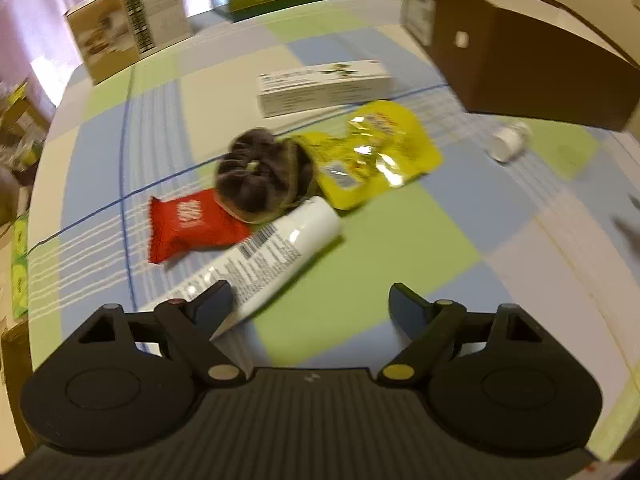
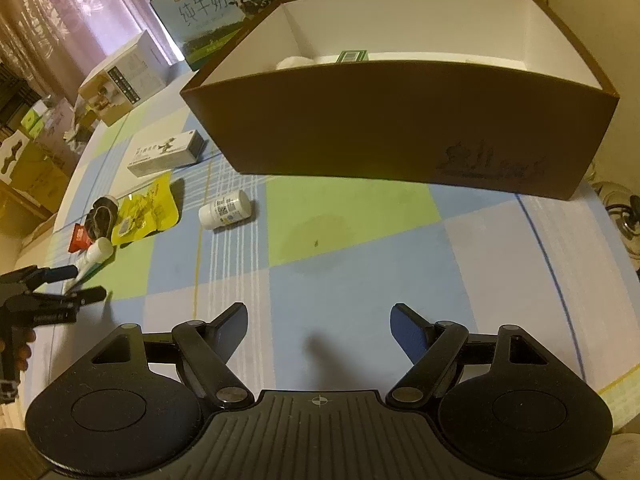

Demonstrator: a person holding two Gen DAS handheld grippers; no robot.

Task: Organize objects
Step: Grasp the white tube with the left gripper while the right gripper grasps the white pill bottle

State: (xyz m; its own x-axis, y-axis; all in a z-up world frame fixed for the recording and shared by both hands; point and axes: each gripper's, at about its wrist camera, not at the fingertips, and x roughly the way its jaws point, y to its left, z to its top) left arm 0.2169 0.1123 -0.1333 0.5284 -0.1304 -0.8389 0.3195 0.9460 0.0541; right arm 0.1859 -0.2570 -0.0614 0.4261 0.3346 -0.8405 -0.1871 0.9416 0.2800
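Box [image 2: 400, 120] upper right holds a few items; tube [image 1: 272, 252], pouch [image 1: 372, 152], bottle [image 2: 225, 210] remain left; both grippers [image 1: 310, 300] [image 2: 318, 316] spread, empty.

My left claw [image 1: 310, 304] and right claw [image 2: 318, 322]: matte black bodies, ribbed centre plates, two round side discs, hinged link arms with brass-coloured pivot pins, blue-faced fingers [image 2: 410, 330].

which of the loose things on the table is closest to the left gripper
The white tube: its flat end lies by the left gripper, ahead of the red packet and yellow pouch.
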